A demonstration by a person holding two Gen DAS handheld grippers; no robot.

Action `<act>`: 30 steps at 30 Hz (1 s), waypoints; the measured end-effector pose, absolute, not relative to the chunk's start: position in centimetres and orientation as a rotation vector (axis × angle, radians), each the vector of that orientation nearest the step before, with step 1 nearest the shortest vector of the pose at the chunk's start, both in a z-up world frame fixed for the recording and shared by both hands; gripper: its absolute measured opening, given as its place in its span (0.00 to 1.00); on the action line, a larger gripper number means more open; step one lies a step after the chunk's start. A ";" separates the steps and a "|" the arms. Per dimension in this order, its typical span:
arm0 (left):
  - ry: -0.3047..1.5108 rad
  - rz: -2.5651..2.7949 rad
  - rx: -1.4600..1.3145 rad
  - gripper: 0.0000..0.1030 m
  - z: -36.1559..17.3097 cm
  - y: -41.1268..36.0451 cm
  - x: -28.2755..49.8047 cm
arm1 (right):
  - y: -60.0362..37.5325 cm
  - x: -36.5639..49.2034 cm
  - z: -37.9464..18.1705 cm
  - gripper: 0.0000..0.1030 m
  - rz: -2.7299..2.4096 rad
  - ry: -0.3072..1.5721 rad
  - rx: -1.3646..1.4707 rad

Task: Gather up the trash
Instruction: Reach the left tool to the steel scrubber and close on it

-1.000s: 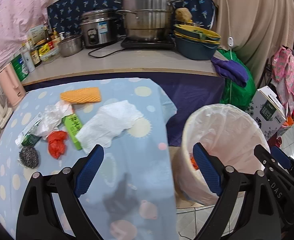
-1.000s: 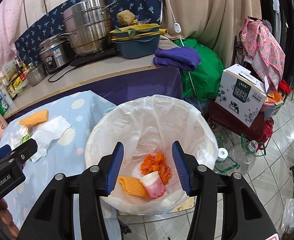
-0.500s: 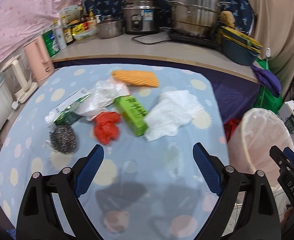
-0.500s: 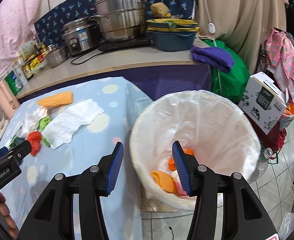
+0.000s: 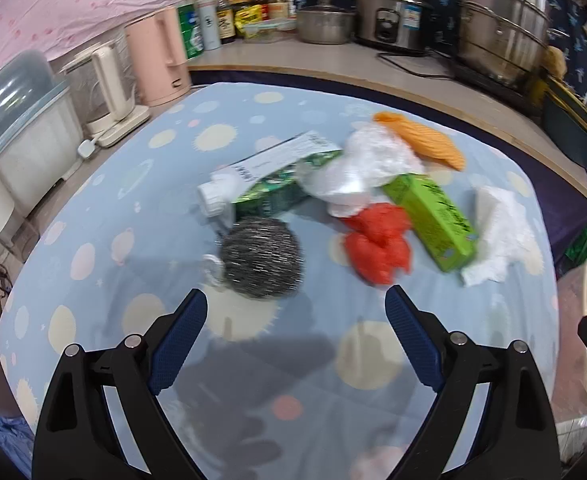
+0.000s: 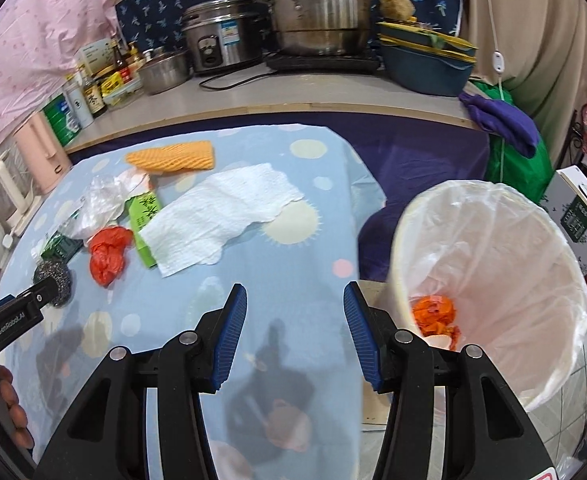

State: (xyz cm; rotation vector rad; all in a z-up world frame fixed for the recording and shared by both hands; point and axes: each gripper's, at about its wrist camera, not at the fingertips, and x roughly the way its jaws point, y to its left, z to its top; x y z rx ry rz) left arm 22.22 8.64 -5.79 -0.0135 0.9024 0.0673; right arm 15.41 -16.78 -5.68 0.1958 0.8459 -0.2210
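Trash lies on the blue dotted tablecloth: a steel wool ball, a crumpled red bag, a green carton, a clear plastic bag, an orange foam net, a white paper towel and a flattened green-white tube box. My left gripper is open and empty, just short of the steel wool. My right gripper is open and empty over the table's right edge, beside the white-lined trash bin, which holds orange scraps.
Kettles and a pink jug stand at the table's left. Behind runs a counter with bottles, a rice cooker, a steamer pot and stacked basins. A cardboard box sits on the floor to the right of the bin.
Both grippers have swung left, away from the bin and over the table. The left one has dropped closer to the steel wool; the bin has slid to the right edge of both views.
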 end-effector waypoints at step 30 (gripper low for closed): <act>1.011 0.048 -0.124 0.63 -10.7 12.8 28.5 | -13.8 27.4 -6.9 0.62 -0.163 0.837 0.252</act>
